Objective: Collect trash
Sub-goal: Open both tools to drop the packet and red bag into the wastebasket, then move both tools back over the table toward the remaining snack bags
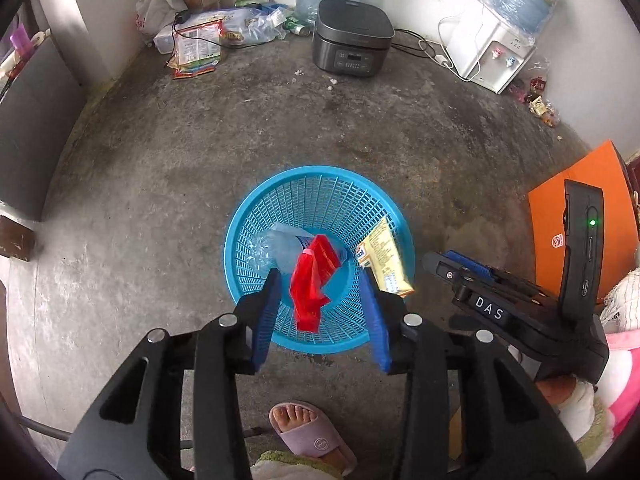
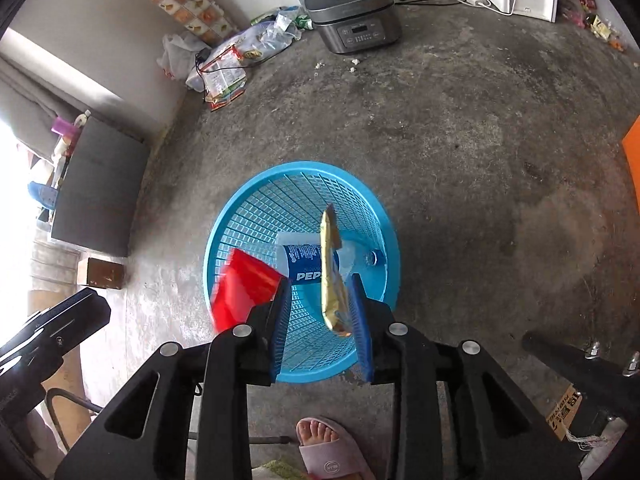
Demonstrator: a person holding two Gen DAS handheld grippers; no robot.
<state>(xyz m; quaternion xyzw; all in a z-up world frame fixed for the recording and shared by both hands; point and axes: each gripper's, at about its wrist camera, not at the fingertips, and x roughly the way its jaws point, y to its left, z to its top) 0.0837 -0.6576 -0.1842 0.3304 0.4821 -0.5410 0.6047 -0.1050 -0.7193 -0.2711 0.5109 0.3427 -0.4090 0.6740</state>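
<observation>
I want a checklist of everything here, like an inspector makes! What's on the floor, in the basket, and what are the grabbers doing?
Surface: bare concrete floor, stained.
Job's things: blue basket holds a plastic bottle; red wrapper and yellow wrapper over it.
Clutter: bags by the wall, scraps near the water dispenser.
Grippers: left gripper open; right gripper open.
Cables: cord behind the rice cooker.
Surroundings: orange box, person's slippered foot.

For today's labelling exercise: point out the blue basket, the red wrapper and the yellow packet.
blue basket (image 1: pixel 308 174): left wrist view, far rim.
red wrapper (image 1: pixel 310 284): left wrist view, middle of the crumpled sheet.
yellow packet (image 2: pixel 331 276): right wrist view, middle of its thin edge.
</observation>
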